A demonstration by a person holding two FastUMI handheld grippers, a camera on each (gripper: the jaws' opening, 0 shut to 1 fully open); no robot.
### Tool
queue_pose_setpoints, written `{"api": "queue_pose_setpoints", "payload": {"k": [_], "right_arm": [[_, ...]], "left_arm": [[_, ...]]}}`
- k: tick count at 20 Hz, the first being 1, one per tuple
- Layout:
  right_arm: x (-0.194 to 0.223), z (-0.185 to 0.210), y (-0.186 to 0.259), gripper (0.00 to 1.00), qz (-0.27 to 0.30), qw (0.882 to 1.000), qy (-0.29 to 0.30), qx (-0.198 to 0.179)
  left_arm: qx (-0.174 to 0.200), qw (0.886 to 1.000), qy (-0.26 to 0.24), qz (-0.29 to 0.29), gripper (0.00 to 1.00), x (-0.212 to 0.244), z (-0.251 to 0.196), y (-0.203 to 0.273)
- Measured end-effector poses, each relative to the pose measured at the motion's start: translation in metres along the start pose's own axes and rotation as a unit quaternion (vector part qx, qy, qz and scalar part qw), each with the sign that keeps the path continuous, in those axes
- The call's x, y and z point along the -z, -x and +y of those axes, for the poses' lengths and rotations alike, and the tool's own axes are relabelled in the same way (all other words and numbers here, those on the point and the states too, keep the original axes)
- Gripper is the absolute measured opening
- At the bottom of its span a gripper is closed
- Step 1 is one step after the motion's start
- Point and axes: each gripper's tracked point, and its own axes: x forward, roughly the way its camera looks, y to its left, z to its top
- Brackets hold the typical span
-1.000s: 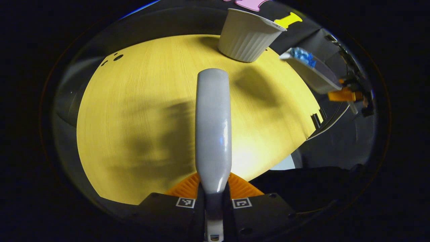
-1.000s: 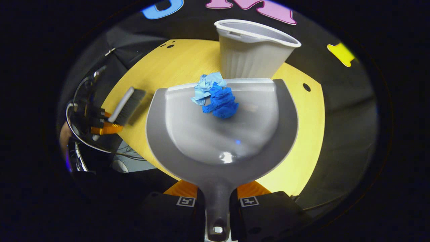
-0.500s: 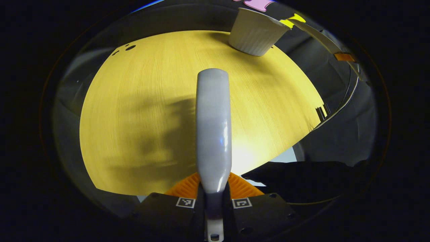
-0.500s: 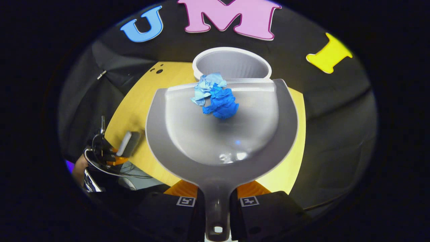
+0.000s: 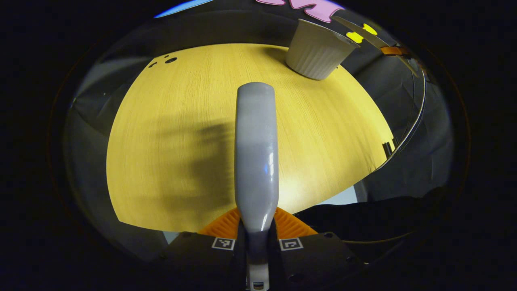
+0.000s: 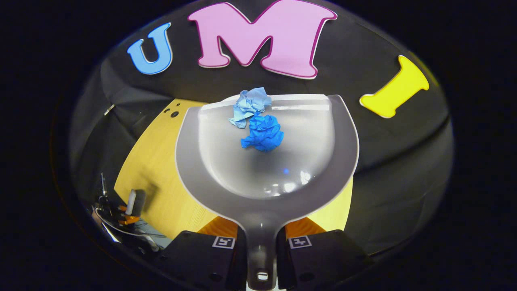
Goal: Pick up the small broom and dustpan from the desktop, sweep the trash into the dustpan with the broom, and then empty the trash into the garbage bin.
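Yellow wooden desktop (image 5: 169, 133) lies below. Two crumpled blue paper balls (image 6: 258, 123) are carried in the dustpan (image 6: 266, 161), squeezed by the right gripper (image 6: 261, 242). Small broom (image 5: 256, 153) is pinched by the left gripper (image 5: 257, 238). Garbage bin (image 5: 319, 52) is seen far back.

Left gripper view: broom (image 5: 256, 153) seen from the back of its grey head; bristles hidden beneath it. Handle end runs between the left gripper's (image 5: 257, 242) fingers and is cut off by the lower edge. Garbage bin (image 5: 319, 52): inside not visible from this angle. Dustpan (image 5: 363, 34) seen edge-on at upper right, too thin to make out its contents.

Right gripper view: dustpan (image 6: 266, 161) covers most of the garbage bin; whether the pale arc above its front lip is the bin rim cannot be told. The far-off left gripper (image 6: 121, 212) at lower left is too small to judge.
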Motion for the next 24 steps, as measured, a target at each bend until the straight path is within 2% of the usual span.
{"api": "queue_pose_setpoints", "payload": {"k": [6,7,9,11,13,15,17,19,20,21,22,24], "right_arm": [[-0.029,-0.014,-0.047,0.33,-0.040,0.995,0.056,0.070],[-0.032,-0.013,-0.052,0.33,-0.044,0.994,0.064,0.077],[-0.038,-0.012,-0.061,0.33,-0.054,0.992,0.074,0.091],[-0.041,-0.013,-0.069,0.33,-0.061,0.988,0.088,0.108],[-0.042,-0.017,-0.074,0.33,-0.069,0.982,0.113,0.137],[-0.047,-0.027,-0.079,0.33,-0.081,0.970,0.146,0.180],[-0.054,-0.036,-0.077,0.33,-0.103,0.952,0.178,0.229],[-0.058,-0.041,-0.074,0.33,-0.119,0.932,0.212,0.270],[-0.060,-0.043,-0.073,0.33,-0.123,0.921,0.231,0.289],[-0.062,-0.044,-0.073,0.33,-0.127,0.910,0.249,0.305],[-0.064,-0.046,-0.072,0.33,-0.131,0.900,0.264,0.322],[-0.067,-0.048,-0.070,0.33,-0.143,0.877,0.295,0.352]], "left_arm": [[-0.006,1.000,0.009,-0.008,0.25,-0.003,0.000,-0.003],[-0.004,1.000,0.010,-0.007,0.29,-0.003,0.000,-0.004],[-0.004,1.000,0.010,-0.005,0.25,-0.004,0.000,-0.005],[-0.004,1.000,0.011,-0.002,0.29,-0.004,-0.001,-0.006],[-0.005,1.000,0.011,-0.001,0.25,-0.004,-0.001,-0.007],[-0.003,1.000,0.012,-0.002,0.25,-0.004,-0.002,-0.008],[-0.002,1.000,0.015,-0.004,0.25,-0.005,-0.003,-0.009],[0.004,1.000,0.021,-0.003,0.29,-0.005,-0.005,-0.009],[0.008,1.000,0.023,-0.002,0.25,-0.005,-0.006,-0.009],[0.012,1.000,0.022,0.000,0.29,-0.005,-0.006,-0.009],[0.015,1.000,0.020,0.002,0.25,-0.006,-0.006,-0.008],[0.018,1.000,0.016,0.006,0.25,-0.006,-0.002,-0.007]]}}
